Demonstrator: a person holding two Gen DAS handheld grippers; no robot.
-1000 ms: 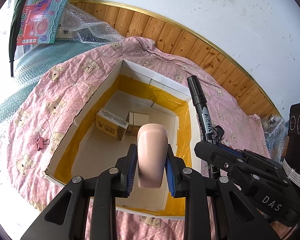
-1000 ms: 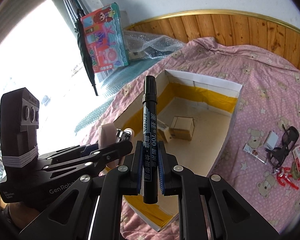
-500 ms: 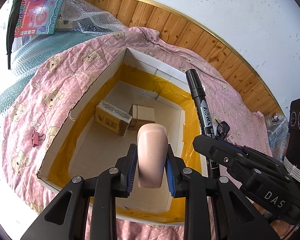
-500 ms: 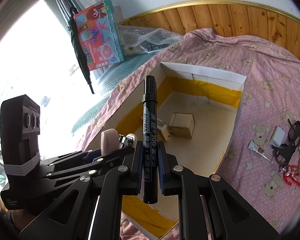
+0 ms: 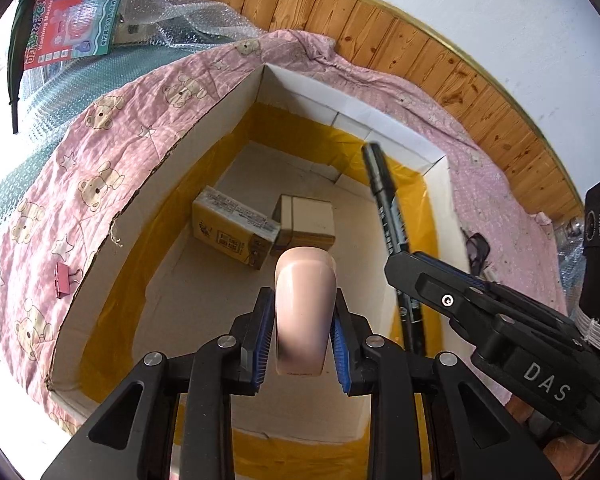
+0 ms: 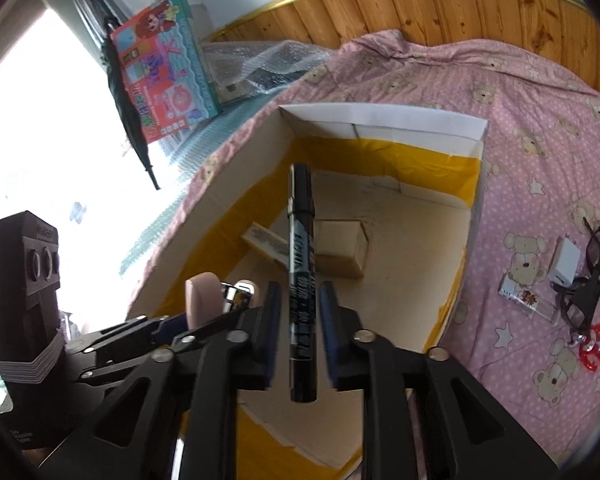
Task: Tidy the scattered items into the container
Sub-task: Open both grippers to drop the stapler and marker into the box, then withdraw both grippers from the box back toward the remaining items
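Pink bear-print bedding point(image 6: 540, 128) lies under the open cardboard box point(image 5: 228, 120), and both your grippers now hang over it. Your right gripper point(image 6: 300, 312) has just spread: gaps show on either side of the black marker point(image 6: 300, 264), which looks blurred, likely dropping into the box below. Your left gripper point(image 5: 302, 336) is still pinching the pink tube point(image 5: 305, 304) above the box floor; release it next. Sunglasses point(image 6: 592, 272) and a charger point(image 6: 566, 260) wait to the right.

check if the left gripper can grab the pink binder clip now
Probably not: the left gripper is shut on a pink object, and the binder clip lies outside the box wall.
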